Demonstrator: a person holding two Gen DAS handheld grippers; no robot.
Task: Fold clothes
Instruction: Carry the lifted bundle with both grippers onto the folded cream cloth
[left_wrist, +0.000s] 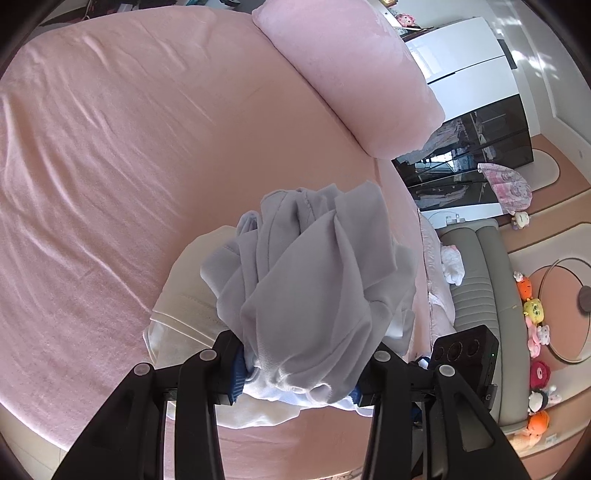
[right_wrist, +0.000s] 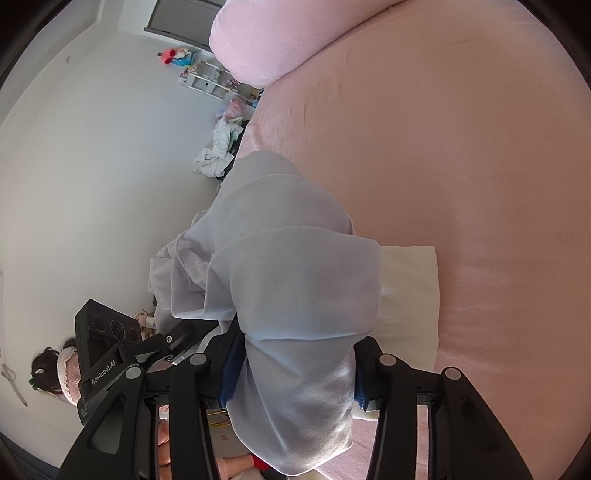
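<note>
A light grey garment (left_wrist: 314, 266) hangs bunched over the pink bed (left_wrist: 110, 166). My left gripper (left_wrist: 299, 384) is shut on one part of it, and the cloth fills the gap between the blue pads. My right gripper (right_wrist: 295, 380) is shut on another part of the same grey garment (right_wrist: 288, 258), which drapes forward in broad folds. Under the grey cloth a folded cream garment (left_wrist: 184, 295) lies flat on the bed; it also shows in the right wrist view as a cream garment (right_wrist: 410, 291). The two grippers are close side by side.
A pink pillow (left_wrist: 351, 74) lies at the far end of the bed. Beside the bed stand a grey bench (left_wrist: 476, 280) with plush toys and a dark cabinet (left_wrist: 472, 155). A pile of clothes (right_wrist: 218, 147) lies on the floor. A person's head (right_wrist: 51, 365) shows low left.
</note>
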